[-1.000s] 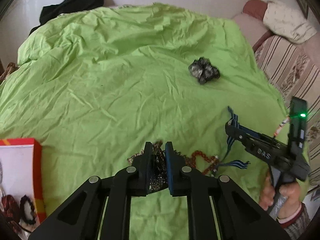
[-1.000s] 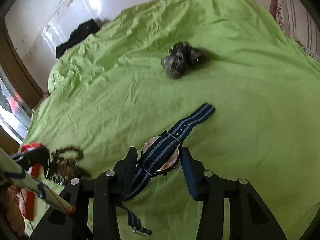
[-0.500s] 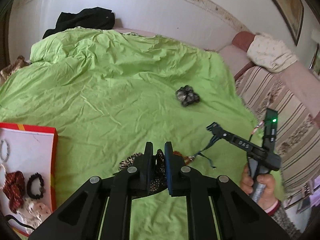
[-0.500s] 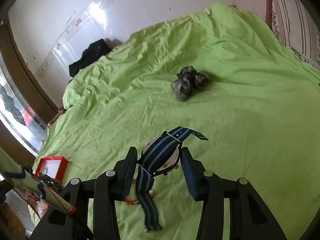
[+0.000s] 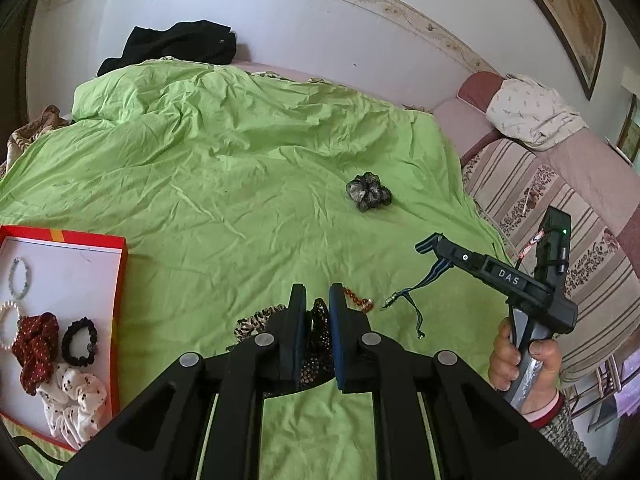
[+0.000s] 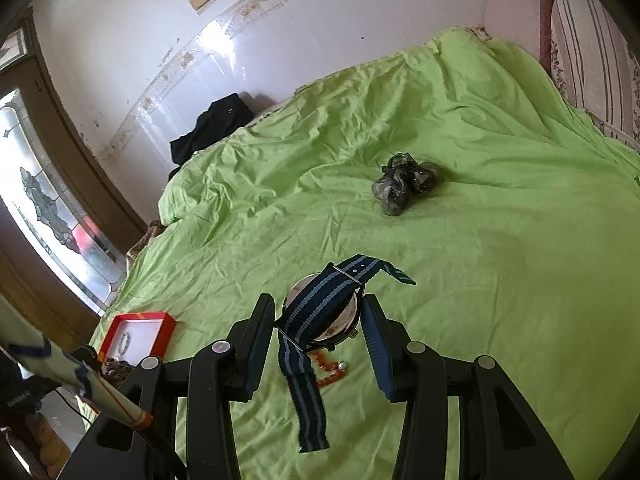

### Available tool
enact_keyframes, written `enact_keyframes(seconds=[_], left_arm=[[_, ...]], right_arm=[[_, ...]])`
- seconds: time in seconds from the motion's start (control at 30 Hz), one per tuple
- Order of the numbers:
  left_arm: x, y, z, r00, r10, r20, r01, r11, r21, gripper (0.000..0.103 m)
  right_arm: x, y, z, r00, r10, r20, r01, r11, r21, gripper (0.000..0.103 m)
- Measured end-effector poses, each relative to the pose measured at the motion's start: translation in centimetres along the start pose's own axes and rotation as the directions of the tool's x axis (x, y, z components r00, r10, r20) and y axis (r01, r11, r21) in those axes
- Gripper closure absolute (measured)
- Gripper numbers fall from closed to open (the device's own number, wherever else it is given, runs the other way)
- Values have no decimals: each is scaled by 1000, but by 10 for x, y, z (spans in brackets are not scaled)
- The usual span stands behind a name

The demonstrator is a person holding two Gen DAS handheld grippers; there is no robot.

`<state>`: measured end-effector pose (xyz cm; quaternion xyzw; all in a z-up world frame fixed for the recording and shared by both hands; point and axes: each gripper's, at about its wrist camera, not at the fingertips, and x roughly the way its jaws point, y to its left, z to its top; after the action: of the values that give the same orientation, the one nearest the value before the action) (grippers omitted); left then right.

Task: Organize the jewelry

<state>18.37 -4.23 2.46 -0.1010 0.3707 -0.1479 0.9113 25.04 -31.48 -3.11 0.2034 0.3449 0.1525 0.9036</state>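
Note:
My left gripper [image 5: 316, 320] is shut on a dark spotted scrunchie [image 5: 314, 350], with a leopard-print piece [image 5: 254, 320] hanging at its left, above the green bedsheet [image 5: 224, 208]. In the right wrist view my right gripper [image 6: 318, 306] is shut on a round watch [image 6: 340, 320], whose blue striped strap [image 6: 306, 400] dangles below. From the left wrist view the right gripper [image 5: 434, 246] hangs above the sheet in a person's hand [image 5: 524, 354]. An amber bead bracelet [image 5: 358, 300] lies on the sheet under both grippers. A grey-black scrunchie [image 5: 368, 192] rests farther back.
A red-rimmed box [image 5: 122, 276] at the left holds bead bracelets and several scrunchies. Black clothing [image 5: 176, 42] lies at the bed's far end by the wall. A striped sofa [image 5: 532, 200] runs along the right edge of the bed.
Both grippers have risen from the sheet with their items. The watch strap now hangs free of the bed. More of the red box has come into the left wrist view.

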Motion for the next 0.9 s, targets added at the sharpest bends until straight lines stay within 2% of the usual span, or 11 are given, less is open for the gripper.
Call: enact_keyframes(seconds=[0.17,0.27,0.3,0.37,0.43,0.5,0.7,0.9], left_arm=[[6,-2,-11,999,16,-28,-15,999,35,92],[17,-1,-20,994,88,-59,-83,994,74,90],[19,1,-22,992,105,-64,-100,992,78,84],[19,6,-25,993,96,-68,-92,993,68,72],[15,13,-24,996,72,-55,-69,997,46,66],[11,19,-22,998,52,-41,-51,998,22,55],[16,33,-26,995,88,-53,-88,996,10,53],[35,39,-58,981,136,-141,-121,987,110,52]], right_arm=[[1,-1,-8,998,34,-46,-33,999,8,55],[8,-5,-13,997,-16,-75,16,1000,1,55],[10,-7,-14,996,-37,-82,37,999,-3,55],[13,-12,-15,993,-81,-89,81,997,-6,55],[16,-17,-15,991,-89,-95,89,996,1,55],[17,-20,-14,991,-92,-97,94,996,9,55],[20,-19,-16,990,-100,-100,100,995,-8,55],[25,-22,-17,988,-108,-110,109,994,-1,55]])
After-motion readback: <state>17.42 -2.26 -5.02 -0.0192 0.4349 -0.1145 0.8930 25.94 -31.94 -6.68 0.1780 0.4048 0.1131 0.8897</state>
